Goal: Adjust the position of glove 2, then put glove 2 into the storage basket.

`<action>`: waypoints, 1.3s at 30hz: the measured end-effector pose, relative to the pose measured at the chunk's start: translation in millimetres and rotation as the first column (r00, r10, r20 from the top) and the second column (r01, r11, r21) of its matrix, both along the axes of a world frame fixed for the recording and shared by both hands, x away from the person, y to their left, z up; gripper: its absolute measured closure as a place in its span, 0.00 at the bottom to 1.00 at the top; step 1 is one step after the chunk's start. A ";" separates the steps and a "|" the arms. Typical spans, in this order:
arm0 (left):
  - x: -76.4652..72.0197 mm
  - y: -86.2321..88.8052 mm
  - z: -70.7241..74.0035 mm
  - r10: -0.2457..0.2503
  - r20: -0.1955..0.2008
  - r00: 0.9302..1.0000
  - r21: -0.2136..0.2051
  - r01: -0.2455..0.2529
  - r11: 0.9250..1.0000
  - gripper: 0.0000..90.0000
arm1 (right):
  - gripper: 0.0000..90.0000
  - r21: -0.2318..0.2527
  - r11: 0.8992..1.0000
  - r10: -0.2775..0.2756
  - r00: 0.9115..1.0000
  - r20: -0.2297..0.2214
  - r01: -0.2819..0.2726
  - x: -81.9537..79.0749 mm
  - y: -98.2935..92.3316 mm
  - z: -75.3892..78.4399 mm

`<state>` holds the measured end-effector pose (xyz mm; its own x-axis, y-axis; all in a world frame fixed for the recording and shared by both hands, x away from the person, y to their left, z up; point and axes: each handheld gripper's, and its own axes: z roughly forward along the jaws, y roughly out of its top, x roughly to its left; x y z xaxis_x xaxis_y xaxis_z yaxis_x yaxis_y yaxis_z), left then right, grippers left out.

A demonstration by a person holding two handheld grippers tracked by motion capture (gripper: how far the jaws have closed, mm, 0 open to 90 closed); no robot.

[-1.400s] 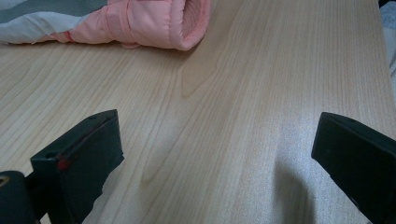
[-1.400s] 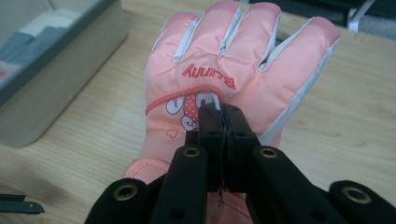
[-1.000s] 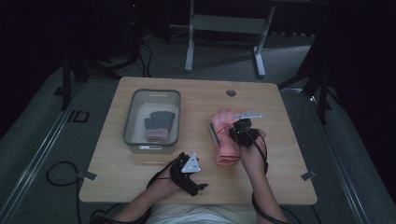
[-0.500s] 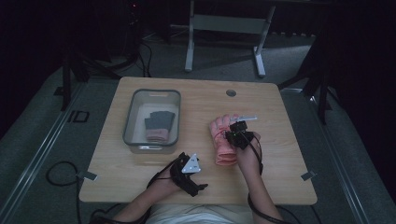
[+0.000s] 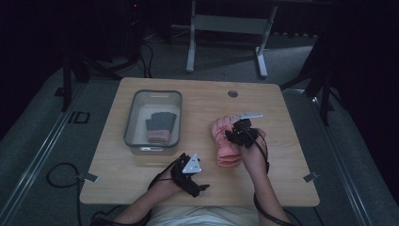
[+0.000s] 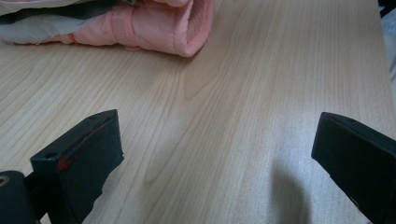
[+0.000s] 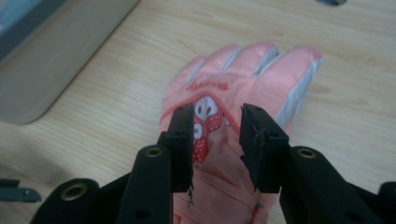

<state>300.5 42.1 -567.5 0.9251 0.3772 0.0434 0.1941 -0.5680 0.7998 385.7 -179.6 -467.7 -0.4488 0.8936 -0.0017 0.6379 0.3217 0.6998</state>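
Pink glove (image 7: 233, 116) (reddish lettering, unreadable)

Black grippers, blocky black fingers (image 7: 182, 140), brass screws, grey three-cornered plate (image 5: 191, 163), trailing cables

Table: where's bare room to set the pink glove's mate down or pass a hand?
Free: the far strip of the table beyond the grey bin, the wide stretch right of the pink glove, and the near-left corner. Passable: the lane between bin and glove. Crowded: the near middle, with the left gripper, and the right gripper over the glove.
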 end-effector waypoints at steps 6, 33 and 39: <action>1.5 4.0 19.2 0.074 -0.034 0.997 -0.077 -0.076 0.994 0.02 | 0.68 0.035 0.998 0.052 0.998 0.028 -0.053 -3.7 -18.7 14.3; 82.0 -58.1 105.1 0.228 -0.055 0.972 -0.051 -0.231 0.972 0.17 | 0.73 0.043 0.990 0.131 0.986 0.108 -0.136 19.5 -37.7 17.1; 104.6 -60.2 92.6 0.318 -0.089 0.944 -0.007 -0.320 0.947 0.22 | 0.68 0.051 0.993 0.102 0.994 0.039 -0.104 28.7 -33.9 -7.1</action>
